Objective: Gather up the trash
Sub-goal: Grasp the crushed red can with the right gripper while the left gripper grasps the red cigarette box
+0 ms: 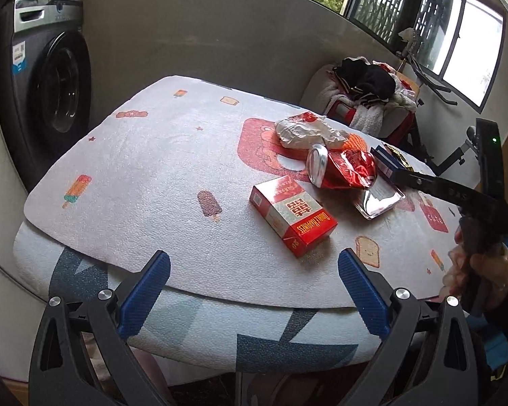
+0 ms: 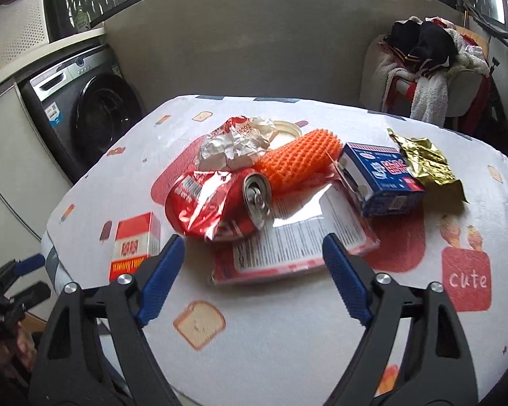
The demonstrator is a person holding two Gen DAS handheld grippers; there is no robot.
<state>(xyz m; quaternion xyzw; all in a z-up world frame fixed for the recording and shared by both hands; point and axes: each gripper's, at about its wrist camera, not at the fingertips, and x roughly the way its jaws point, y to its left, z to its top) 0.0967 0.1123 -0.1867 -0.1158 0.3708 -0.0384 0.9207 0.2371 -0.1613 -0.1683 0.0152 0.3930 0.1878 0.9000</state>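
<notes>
The left tool [image 1: 254,280] hangs over the near edge of the bench [image 1: 145,176], its blue pads spread wide with nothing between them. Just ahead of it, slightly toward its right pad, the red cigarette pack [image 1: 293,215] lies flat on the printed cloth, apart from the pads.

The right tool [image 2: 252,264] is also released, jaws apart and empty, pointing down at the heap of trash in the middle of the bench. Directly ahead of its gap lies a flat plastic-wrapped packet [image 2: 294,243] with printed text. Resting on the packet's far left side is the crushed red can [image 2: 220,203], its top facing the tool. Behind the can sits a crumpled silver wrapper [image 2: 237,145], and beside that an orange spiky roller [image 2: 298,159]. To the right, past the right pad, a blue box [image 2: 382,182] lies on the packet's far corner, with a gold foil wrapper [image 2: 426,159] just beyond it. The cigarette pack lies left of the left pad.

A hand [image 1: 474,270] grips the right tool's handle at the edge of the left view.
</notes>
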